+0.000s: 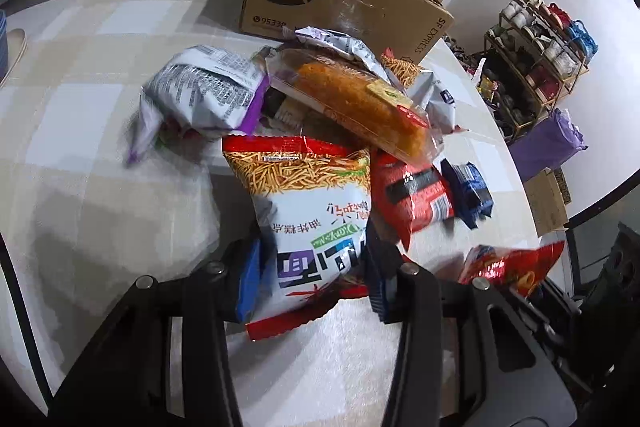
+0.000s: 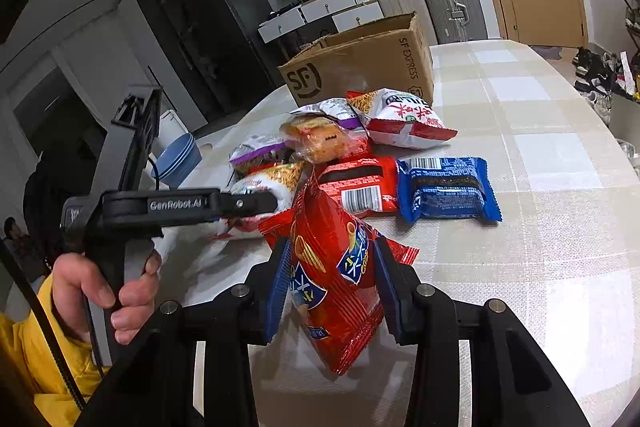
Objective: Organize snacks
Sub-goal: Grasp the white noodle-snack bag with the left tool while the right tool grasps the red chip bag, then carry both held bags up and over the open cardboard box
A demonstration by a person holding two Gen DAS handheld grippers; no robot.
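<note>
My left gripper point(image 1: 314, 267) is shut on a white-and-red noodle-snack bag point(image 1: 312, 203), its blue pads pressing both sides of the bag's lower half. The bag's top leans against the snack pile. My right gripper point(image 2: 332, 283) is shut on a red crisp bag point(image 2: 332, 267), held above the checked tablecloth point(image 2: 520, 131); this red crisp bag point(image 1: 516, 267) also shows at the lower right of the left wrist view. The pile holds a grey-purple bag point(image 1: 200, 91), a clear pack of orange cake point(image 1: 360, 103), a red pack point(image 2: 360, 183) and a blue biscuit pack point(image 2: 448, 189). An open SF cardboard box point(image 2: 360, 63) stands behind.
A second white-and-red noodle bag point(image 2: 404, 119) lies in front of the box. Stacked blue bowls point(image 2: 180, 159) sit at the table's left edge. A person's hand point(image 2: 100, 287) with a yellow sleeve holds the left gripper's handle. A shoe rack point(image 1: 536, 67) stands beyond the table edge.
</note>
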